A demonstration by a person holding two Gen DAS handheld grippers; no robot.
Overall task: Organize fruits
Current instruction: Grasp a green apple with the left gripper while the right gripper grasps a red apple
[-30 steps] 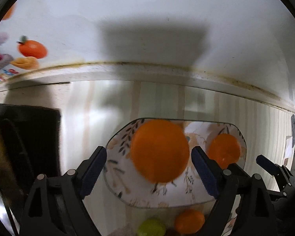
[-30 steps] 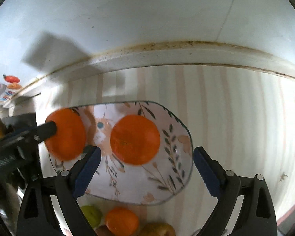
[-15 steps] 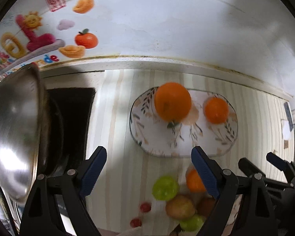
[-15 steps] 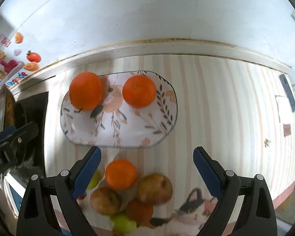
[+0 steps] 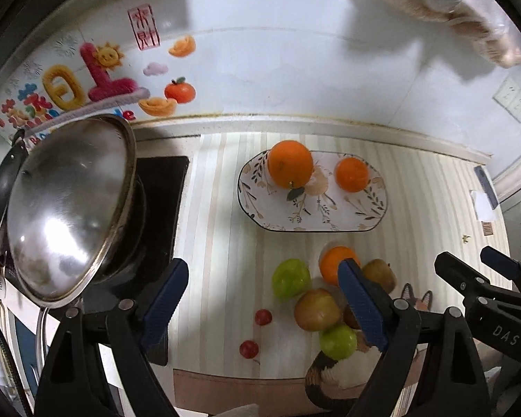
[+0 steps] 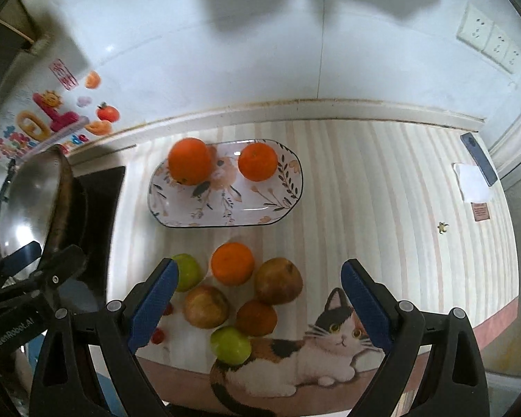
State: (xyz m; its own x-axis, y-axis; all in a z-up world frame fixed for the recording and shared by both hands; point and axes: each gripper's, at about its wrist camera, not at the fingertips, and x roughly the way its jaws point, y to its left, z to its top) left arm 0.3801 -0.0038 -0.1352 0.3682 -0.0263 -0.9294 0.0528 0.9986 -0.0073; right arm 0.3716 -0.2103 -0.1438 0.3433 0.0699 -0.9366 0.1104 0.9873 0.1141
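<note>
Both grippers have risen well clear of the plate (image 6: 278, 208) since the earlier frames, bringing the whole counter into sight. Left gripper (image 5: 264, 304) and right gripper (image 6: 260, 304): jaws wide apart, holding nothing. Two oranges (image 6: 190, 161) (image 6: 258, 161) sit apart on the plate's far side. Near the counter's front edge lies a loose pile: one orange (image 6: 232, 263), green apples (image 6: 230, 344), brownish fruit (image 6: 278, 280).
</note>
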